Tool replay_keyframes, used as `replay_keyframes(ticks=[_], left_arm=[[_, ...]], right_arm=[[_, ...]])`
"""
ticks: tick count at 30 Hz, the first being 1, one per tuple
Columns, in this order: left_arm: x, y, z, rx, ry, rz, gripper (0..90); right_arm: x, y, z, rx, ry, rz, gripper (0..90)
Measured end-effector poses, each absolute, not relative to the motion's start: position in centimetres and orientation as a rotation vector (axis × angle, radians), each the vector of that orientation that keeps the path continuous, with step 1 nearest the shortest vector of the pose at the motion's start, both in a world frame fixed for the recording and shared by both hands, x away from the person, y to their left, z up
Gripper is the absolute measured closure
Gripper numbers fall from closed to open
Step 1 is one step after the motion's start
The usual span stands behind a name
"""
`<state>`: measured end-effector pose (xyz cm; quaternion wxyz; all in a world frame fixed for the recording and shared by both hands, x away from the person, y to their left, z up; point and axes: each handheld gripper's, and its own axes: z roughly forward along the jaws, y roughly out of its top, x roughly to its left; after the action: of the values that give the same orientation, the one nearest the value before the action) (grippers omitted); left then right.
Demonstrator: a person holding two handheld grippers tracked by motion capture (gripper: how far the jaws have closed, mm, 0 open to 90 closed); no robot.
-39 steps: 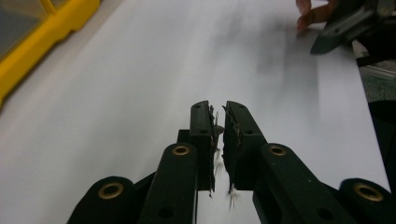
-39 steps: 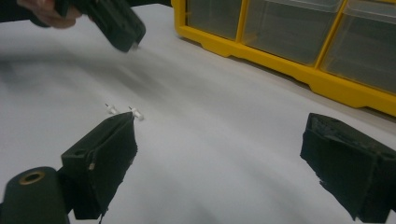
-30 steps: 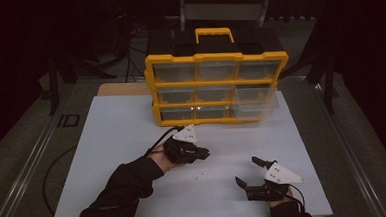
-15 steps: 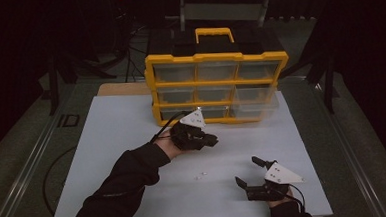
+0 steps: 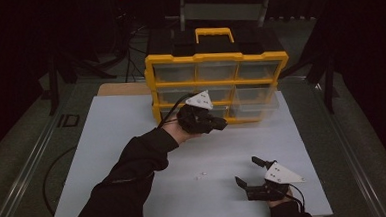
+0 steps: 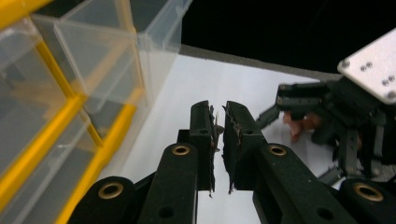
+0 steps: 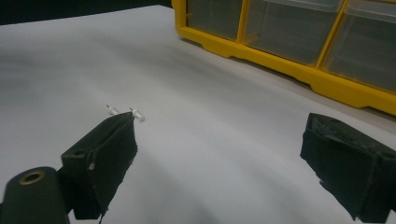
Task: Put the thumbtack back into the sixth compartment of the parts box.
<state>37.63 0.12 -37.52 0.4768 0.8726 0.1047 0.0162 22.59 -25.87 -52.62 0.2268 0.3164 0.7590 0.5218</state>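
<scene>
High view: my left gripper [image 5: 221, 124] has moved up to the organizer [image 5: 217, 84], fingers pressed almost together; my right gripper [image 5: 249, 171] stays spread near the pins [image 7: 123, 112].

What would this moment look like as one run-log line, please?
left gripper: shut, raised at organizer | right gripper: open, resting on table | small white pins: loose on table
</scene>
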Motion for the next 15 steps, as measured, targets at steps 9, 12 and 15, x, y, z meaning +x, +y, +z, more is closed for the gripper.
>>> replay_keyframes(ticks=[9, 12, 15], left_arm=[[39.0, -1.7, -36.1, 2.108, 0.26, 0.039, 83.1], [39.4, -2.4, -35.7, 2.104, 0.259, 0.038, 83.1], [39.8, -3.0, -35.2, 2.091, 0.258, 0.036, 83.1]], right_arm=[[22.6, -25.9, -52.6, 0.873, 2.083, 1.446, 10.0], [22.6, -25.9, -52.6, 0.875, 2.086, 1.444, 10.0], [22.6, -26.0, -52.6, 0.875, 2.08, 1.447, 10.0]])
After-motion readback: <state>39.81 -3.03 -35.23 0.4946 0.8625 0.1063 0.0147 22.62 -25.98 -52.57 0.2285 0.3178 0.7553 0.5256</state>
